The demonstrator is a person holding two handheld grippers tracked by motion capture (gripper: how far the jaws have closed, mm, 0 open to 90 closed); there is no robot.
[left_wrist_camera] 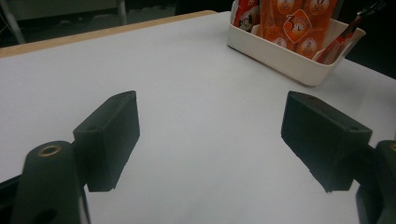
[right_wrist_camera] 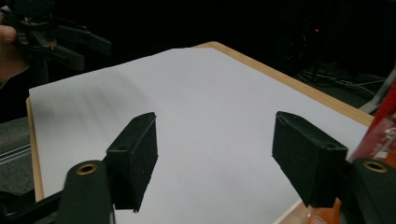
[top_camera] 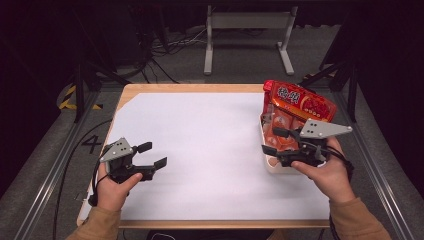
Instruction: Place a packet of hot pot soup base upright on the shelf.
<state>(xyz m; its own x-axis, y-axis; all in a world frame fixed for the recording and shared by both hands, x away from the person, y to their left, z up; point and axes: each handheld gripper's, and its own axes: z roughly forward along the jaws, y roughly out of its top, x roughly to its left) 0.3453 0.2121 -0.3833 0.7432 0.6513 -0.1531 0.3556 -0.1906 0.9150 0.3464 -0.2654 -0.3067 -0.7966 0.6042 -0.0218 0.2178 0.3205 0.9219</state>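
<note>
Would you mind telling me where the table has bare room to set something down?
The white sheet lies bare between the left hand-held gripper and the white bin, up to the far wooden edge. The right edge is crowded: the bin holds red snack packets, with the right hand-held gripper over it.

a large dark numeral "4" (top_camera: 92,144) was marked on the grey floor just left of the wooden table (top_camera: 200,88). in the left gripper view, an orange glossy snack packet (left_wrist_camera: 294,23) standing in the white plastic bin (left_wrist_camera: 289,58) carried a white numeral "3" inside an orange diamond-shaped badge (left_wrist_camera: 297,26), with small print beside it too blurred to read. in the high view, the red glossy snack bag (top_camera: 300,102) lying across the top of that bin bore large pale characters on its face, but they were too small and soft to make out.
</note>
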